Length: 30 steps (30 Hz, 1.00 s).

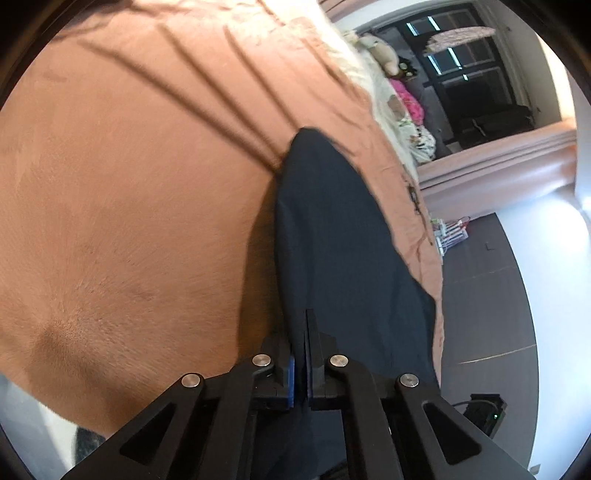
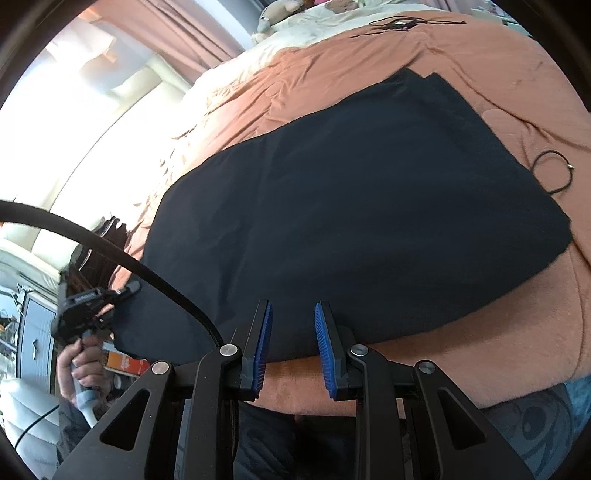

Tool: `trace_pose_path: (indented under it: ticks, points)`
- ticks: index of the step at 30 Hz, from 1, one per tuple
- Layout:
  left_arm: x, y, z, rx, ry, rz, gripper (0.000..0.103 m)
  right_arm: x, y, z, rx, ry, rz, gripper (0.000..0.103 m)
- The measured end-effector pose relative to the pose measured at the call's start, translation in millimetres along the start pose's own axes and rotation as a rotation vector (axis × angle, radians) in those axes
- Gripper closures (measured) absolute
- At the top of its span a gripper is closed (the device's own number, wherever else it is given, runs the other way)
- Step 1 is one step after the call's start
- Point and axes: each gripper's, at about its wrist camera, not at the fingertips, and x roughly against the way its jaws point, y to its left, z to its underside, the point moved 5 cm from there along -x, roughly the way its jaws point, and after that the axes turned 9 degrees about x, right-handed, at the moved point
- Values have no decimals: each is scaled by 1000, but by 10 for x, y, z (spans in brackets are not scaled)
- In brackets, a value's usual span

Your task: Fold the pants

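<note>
Dark navy pants (image 2: pixel 351 206) lie spread on an orange bedspread (image 2: pixel 480 332). In the left wrist view the pants (image 1: pixel 343 236) run as a long dark strip away from me. My left gripper (image 1: pixel 303 332) is shut on the near edge of the pants. It also shows at the left of the right wrist view (image 2: pixel 125 290), held by a hand at the pants' left edge. My right gripper (image 2: pixel 293 314) is open and empty, with its blue pads just over the pants' near edge.
The orange bedspread (image 1: pixel 129 184) covers the bed. Cables (image 2: pixel 554 170) lie on it to the right of the pants, and more cables (image 2: pixel 399 26) at the far end. Pillows and a stuffed toy (image 1: pixel 384 55) are at the head. Dark floor (image 1: pixel 487 314) lies beside the bed.
</note>
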Motion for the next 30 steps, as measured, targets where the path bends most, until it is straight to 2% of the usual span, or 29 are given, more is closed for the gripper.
trace_pose_path:
  ticks: [6, 11, 18, 23, 30]
  points:
    - [144, -462, 19, -76, -21, 14, 100, 75, 8, -23, -24, -37, -18, 81]
    - [160, -916, 63, -148, -23, 10, 100, 248, -147, 41, -48, -58, -20, 81]
    - [55, -1440, 183, -225, -13, 4, 100, 609, -409, 52, -94, -135, -18, 81]
    - [-22, -1827, 284, -286, 8, 26, 100, 864, -647, 98, -135, -186, -8, 81]
    - [-307, -2377, 495, -383, 68, 36, 100, 1189, -978, 204, -203, -249, 22, 81]
